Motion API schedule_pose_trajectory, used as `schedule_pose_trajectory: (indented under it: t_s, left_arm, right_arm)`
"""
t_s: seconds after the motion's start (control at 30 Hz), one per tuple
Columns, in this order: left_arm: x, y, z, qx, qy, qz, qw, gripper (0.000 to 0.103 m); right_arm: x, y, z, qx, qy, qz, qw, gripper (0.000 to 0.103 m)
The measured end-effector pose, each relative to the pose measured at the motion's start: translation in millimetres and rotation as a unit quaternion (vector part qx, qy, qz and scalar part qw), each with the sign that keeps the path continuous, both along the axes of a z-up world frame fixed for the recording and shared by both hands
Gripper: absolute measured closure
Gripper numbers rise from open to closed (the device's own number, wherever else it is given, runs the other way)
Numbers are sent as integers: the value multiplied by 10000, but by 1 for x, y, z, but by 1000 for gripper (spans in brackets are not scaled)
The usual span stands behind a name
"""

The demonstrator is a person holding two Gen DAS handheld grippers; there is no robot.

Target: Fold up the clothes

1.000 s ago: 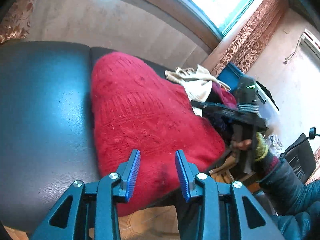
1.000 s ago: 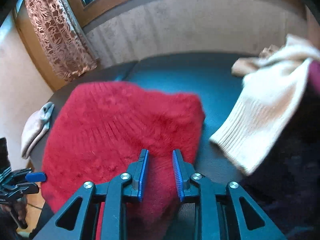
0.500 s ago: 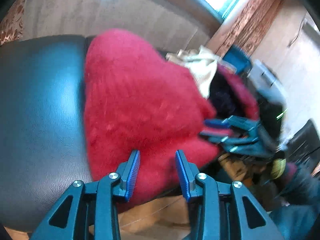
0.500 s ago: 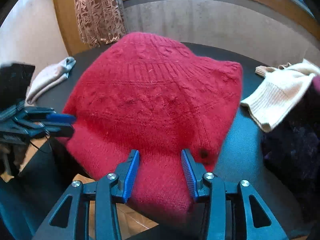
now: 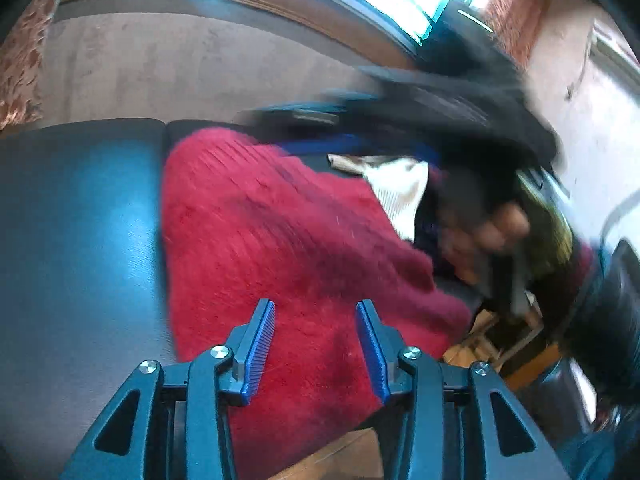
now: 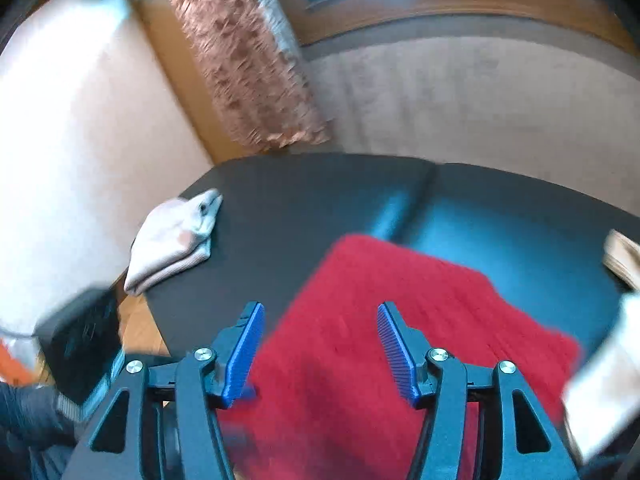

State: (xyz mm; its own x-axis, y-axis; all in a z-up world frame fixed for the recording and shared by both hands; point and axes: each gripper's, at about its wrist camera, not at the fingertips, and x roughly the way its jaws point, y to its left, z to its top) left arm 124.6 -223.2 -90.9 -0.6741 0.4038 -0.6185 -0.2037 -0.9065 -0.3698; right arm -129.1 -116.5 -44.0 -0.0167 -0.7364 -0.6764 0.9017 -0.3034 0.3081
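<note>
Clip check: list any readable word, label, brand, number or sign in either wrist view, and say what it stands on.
None can be read in either view.
Red sweater: plain knit, no tag or print visible.
Folded pale garment: no lettering visible.
Left tongs and right tongs: blue pads and dark frames carry no markings.
Dark blurred shape at upper right of the left view: too smeared to tell.

left wrist view: looks out low over the near edge of the table (image 5: 72, 220), facing the wall under the window, close up.
right wrist view: same edge, angled toward the curtain corner.
shared: red sweater (image 5: 280, 248) (image 6: 380, 320) and dark tabletop.
</note>
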Motion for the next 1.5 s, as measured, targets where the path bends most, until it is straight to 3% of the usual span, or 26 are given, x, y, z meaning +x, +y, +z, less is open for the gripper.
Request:
schedule_pose_trajectory:
  t_s: [0.1,0.2,0.47,0.73,0.83,0.97,1.1,1.17,1.27,1.3,1.33,1.5]
  left_arm:
    - [-10,13,-15,-408,-166,148,9989,59]
    - [-20,18,-20,-680,-141,377,9969,59]
    - [-36,14,-26,-911,-22,616,9939,57]
    - [-20,4,-23,-811,-220,669,9942,57]
    - [-11,-7,-13,-556,-284,762,9951,58]
    - [-9,-20,9,-507,-18,984,9939,57]
    - [-32,-28,26,-439,129,1081,9931,56]
    - [-55,-21,23,-390,-1,1020,9940,56]
    - [-86,-6,0,-530,-556,825,9936,56]
    - [-88,-3,-3,-556,-606,810,9933,56]
    - [-85,-2,-3,-565,-573,826,9933,56]
    - [-69,-3,2,-532,-372,815,9946,56]
  right_arm:
    - [-16,-36,-40,599,146,32,9981,43]
    - [-28,-30,-61,-47,421,29,9991,38]
    - [-53,-41,-62,-183,527,-298,9980,35]
    - [-41,-37,-59,-273,443,-585,9969,31]
    - [-33,-26,-55,-368,230,-667,9968,19]
    - [-28,8,-34,-465,213,-946,9942,18]
    - [-38,51,-28,-415,168,-1155,9923,15]
    - [-37,66,-38,-158,188,-1138,9932,15]
    - [-31,85,-68,251,180,-1052,9940,14]
    - [-24,92,-75,220,425,-990,9939,14]
    - [-18,97,-79,201,592,-955,9935,14]
    - [-17,105,-80,37,553,-1012,9933,14]
